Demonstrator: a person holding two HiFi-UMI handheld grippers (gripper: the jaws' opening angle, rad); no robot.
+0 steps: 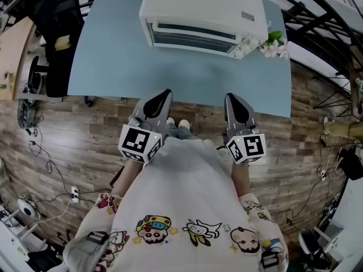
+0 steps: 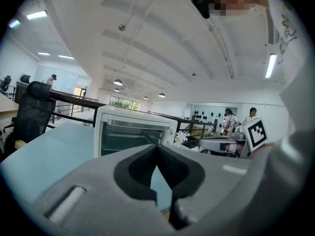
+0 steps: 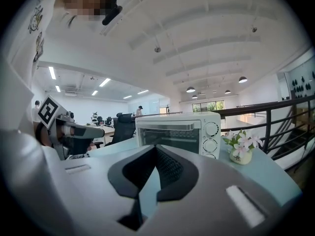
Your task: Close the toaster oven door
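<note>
Far to the left a black office chair (image 1: 59, 38) stands beside the pale blue table (image 1: 113, 67). My left gripper (image 1: 164, 94) hangs over the wooden floor (image 1: 68, 146), just short of the table's near edge. Its jaws are pressed together at the tips with nothing between them. Through the gap behind the tips, only the tabletop shows in the left gripper view.

Ahead of me, well apart from both grippers, the white toaster oven (image 1: 204, 13) sits at the far side of the table. Its glass door (image 1: 193, 35) stands upright against the front, with the handle along the top, and looks closed. The knobs (image 3: 211, 136) run down its right end.

My right gripper (image 1: 233, 98) is level with the left one, also at the table's near edge. Its jaws are likewise closed tip to tip and hold nothing. Just right of the oven stands a small vase of flowers (image 3: 241, 149).
</note>
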